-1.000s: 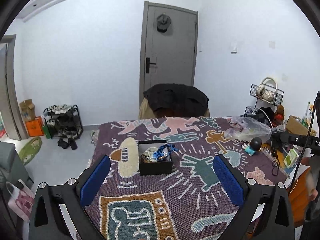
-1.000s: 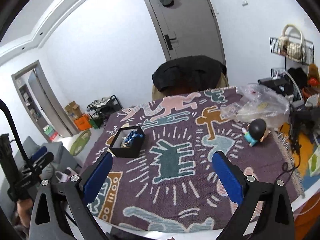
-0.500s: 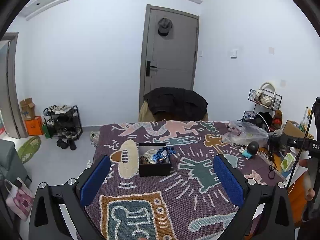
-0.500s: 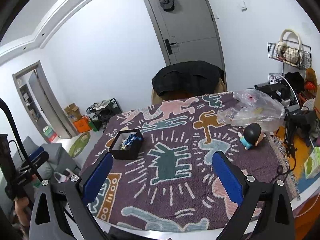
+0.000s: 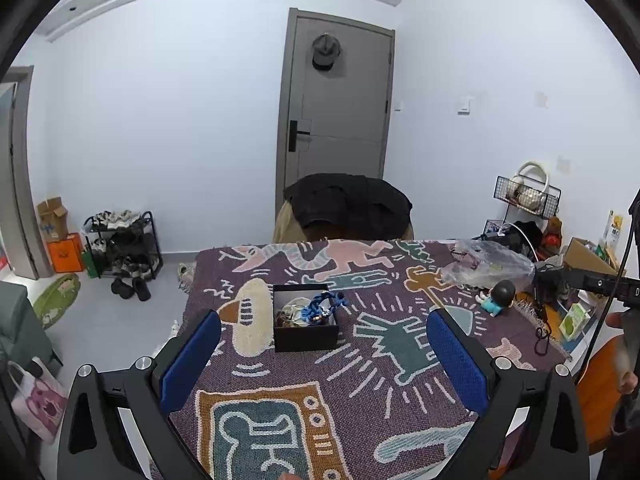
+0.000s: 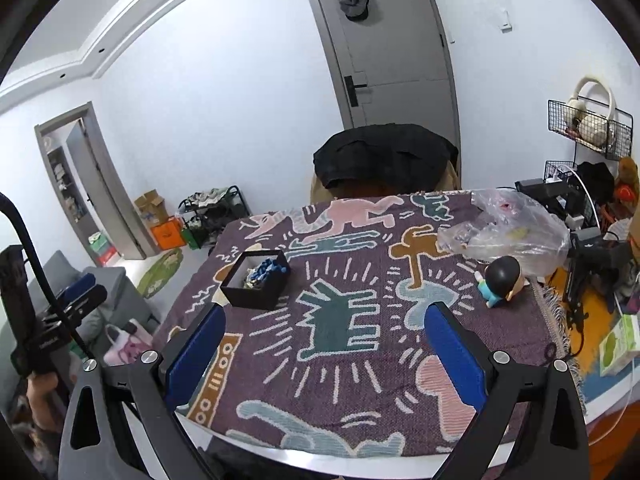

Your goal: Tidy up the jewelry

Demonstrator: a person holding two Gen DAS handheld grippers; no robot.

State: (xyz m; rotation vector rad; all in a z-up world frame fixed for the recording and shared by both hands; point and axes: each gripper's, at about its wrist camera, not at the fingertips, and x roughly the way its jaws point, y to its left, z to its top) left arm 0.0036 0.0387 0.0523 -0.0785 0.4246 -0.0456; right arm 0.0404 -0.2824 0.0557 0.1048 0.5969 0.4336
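While both tongs hang above the near edge of the patterned blanket (image 5: pixel 360 384), neither touches anything. Left gripper (image 5: pixel 323 354): blue pads spread wide, nothing between them. Right gripper (image 6: pixel 325 350): likewise spread wide, empty.

Landmark: black box (image 5: pixel 305 330), open-topped, sitting on the blanket.
- Jewelry (image 5: pixel 316 309) lies heaped inside the box; a blue beaded strand is on top, with one end draped over the box's far right rim. Paler pieces lie beneath it; individual items too small to tell.
- Left gripper: nearer the camera than the box, well apart from it; the box sits between the two pads in the left wrist view, closer to the left one.
- Right gripper: near and to the right of the box, well apart; in the right wrist view the box (image 6: pixel 256 282) is just beyond the left pad's tip.
- Toy figure (image 6: pixel 500 280) with a dark round head: far right of the box, lying near the blanket's right edge.
- Clear plastic bag (image 6: pixel 508 228): right of the box, just behind the figure.
- Dark jacket (image 5: pixel 350 204) over a chair: beyond the box, at the table's far side.
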